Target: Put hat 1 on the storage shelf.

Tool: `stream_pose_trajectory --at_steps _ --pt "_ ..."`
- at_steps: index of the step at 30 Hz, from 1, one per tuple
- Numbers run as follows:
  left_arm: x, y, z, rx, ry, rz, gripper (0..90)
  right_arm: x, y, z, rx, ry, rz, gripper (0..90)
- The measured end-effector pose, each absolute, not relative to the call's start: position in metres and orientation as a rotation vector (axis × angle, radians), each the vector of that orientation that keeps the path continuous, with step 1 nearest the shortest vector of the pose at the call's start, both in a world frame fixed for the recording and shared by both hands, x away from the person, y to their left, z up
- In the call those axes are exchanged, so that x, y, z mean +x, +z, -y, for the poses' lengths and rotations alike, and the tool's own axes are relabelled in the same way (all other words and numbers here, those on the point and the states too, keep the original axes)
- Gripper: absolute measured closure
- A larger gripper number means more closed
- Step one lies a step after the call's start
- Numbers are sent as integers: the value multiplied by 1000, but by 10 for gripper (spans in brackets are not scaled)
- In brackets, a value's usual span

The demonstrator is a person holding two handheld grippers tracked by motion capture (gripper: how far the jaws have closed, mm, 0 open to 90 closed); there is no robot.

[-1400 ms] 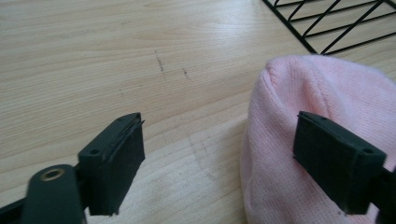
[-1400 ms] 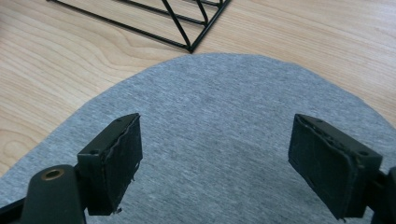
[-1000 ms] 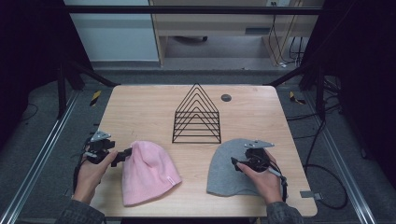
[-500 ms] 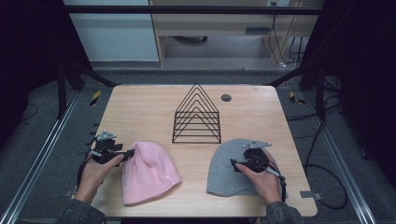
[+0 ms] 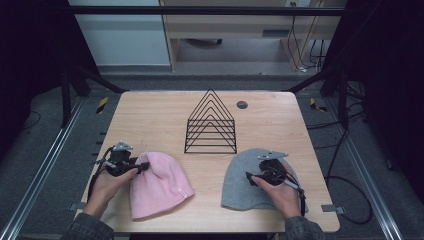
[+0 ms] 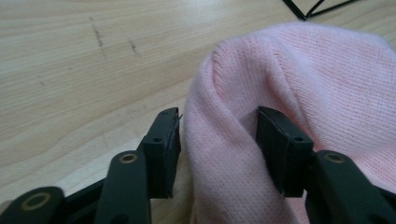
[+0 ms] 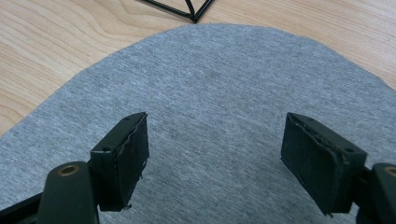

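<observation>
A pink knit beanie (image 5: 160, 185) lies flat at the table's front left. My left gripper (image 5: 142, 166) is at its left edge. In the left gripper view the jaws have just been closing, and a raised fold of the pink beanie (image 6: 303, 79) is pinched between the pads of the left gripper (image 6: 218, 135). A grey beanie (image 5: 240, 185) lies at the front right. My right gripper (image 5: 250, 177) rests over it, pointing left. In the right gripper view the right gripper (image 7: 215, 154) stands open above the flat grey beanie (image 7: 219, 84), with nothing pinched.
A black wire rack (image 5: 211, 125) of nested triangles stands upright mid-table, behind both hats. A small dark disc (image 5: 242, 104) lies behind it. The wooden table (image 5: 150, 115) has bare surface at the back left and back right.
The left gripper has edged right onto the pink beanie's rim and its jaws have closed around a fold of the fabric. The right hand and the grey beanie have not moved.
</observation>
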State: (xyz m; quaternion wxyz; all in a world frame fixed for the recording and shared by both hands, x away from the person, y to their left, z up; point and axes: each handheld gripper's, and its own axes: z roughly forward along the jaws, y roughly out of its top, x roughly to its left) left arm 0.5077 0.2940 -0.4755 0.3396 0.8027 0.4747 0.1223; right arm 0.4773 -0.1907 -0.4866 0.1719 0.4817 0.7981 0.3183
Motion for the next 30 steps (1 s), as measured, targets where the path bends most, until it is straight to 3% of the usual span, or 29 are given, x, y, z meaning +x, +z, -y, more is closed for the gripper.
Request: stream_pose_trajectory --at_steps 8,16,20,30 --pt "510 -481 -293 2111 271 -1225 549 478 -487 190 1360 898 -2273 229" --pt "510 -480 -287 2156 259 -1200 723 478 -486 191 1366 906 -2263 231" --pt "509 -478 -284 2166 278 -1189 764 478 -486 191 1361 906 -2260 233" --pt "501 -464 -286 2120 330 -1137 792 478 -484 192 1362 907 -2253 236"
